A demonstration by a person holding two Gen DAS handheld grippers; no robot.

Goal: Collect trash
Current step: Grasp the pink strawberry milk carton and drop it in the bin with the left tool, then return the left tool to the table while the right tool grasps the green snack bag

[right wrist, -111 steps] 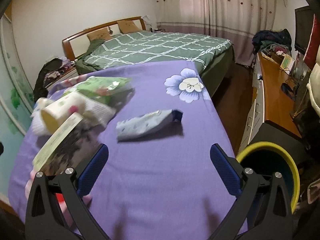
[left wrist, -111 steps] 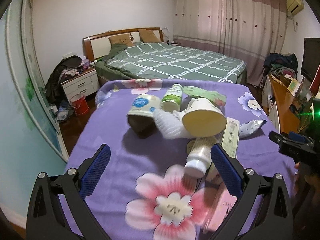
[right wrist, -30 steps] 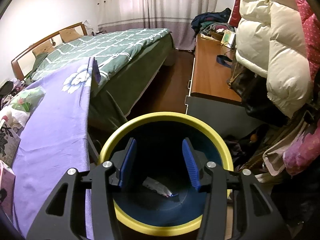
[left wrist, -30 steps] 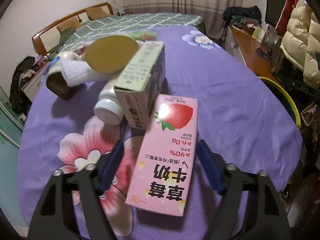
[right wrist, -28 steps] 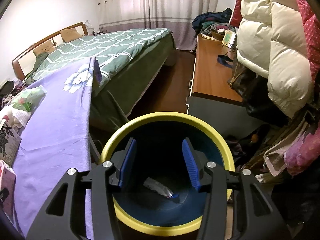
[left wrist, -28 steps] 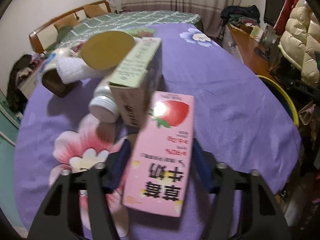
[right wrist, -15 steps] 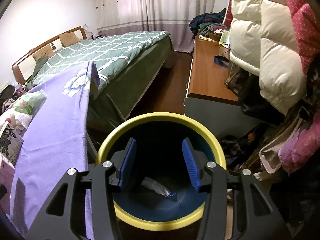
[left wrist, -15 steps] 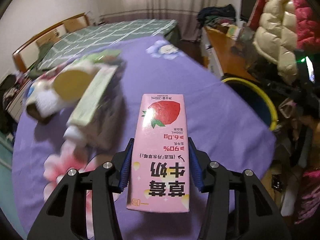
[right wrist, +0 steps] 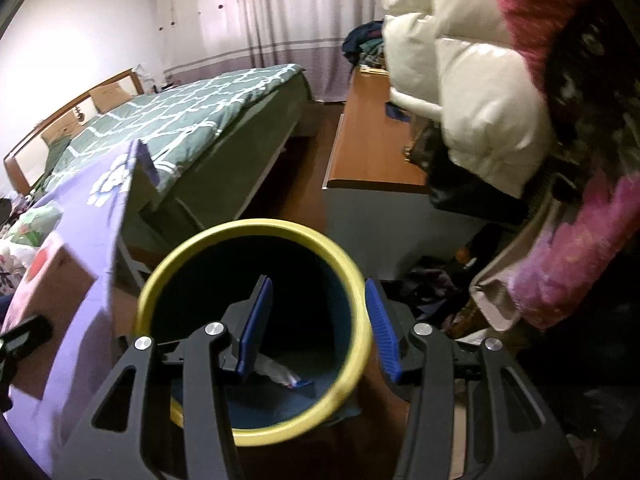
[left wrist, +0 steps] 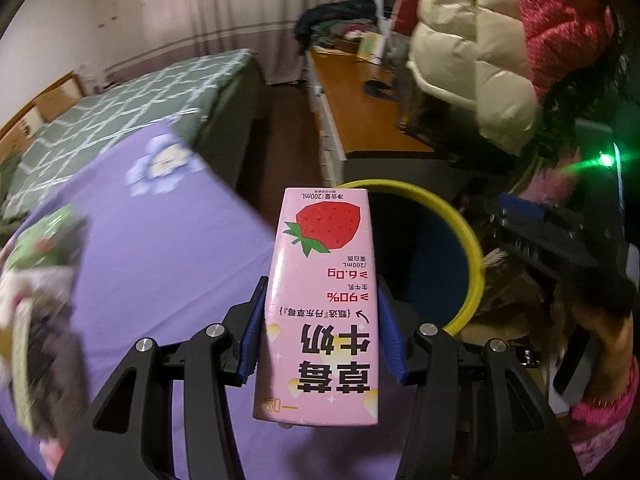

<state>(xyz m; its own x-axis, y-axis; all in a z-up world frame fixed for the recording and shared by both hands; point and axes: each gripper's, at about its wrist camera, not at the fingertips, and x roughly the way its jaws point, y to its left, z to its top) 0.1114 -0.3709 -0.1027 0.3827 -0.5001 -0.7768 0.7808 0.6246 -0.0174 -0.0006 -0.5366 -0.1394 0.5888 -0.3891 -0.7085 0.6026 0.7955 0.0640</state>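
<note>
My left gripper is shut on a pink strawberry milk carton and holds it up over the right edge of the purple flowered table, pointing at the yellow-rimmed blue bin. My right gripper hangs over the bin, jaws partly apart with nothing between them. A crumpled wrapper lies at the bin's bottom. The carton also shows at the left of the right wrist view. More trash lies blurred on the table's left.
A green checked bed stands behind the table. A wooden desk runs along the right wall behind the bin. Puffy white and pink coats hang at the right. Bags and clothes lie on the floor beside the bin.
My left gripper has closed on the pink carton, lifted it off the table and swung right toward the bin. My right gripper stays over the bin, shifted slightly.
</note>
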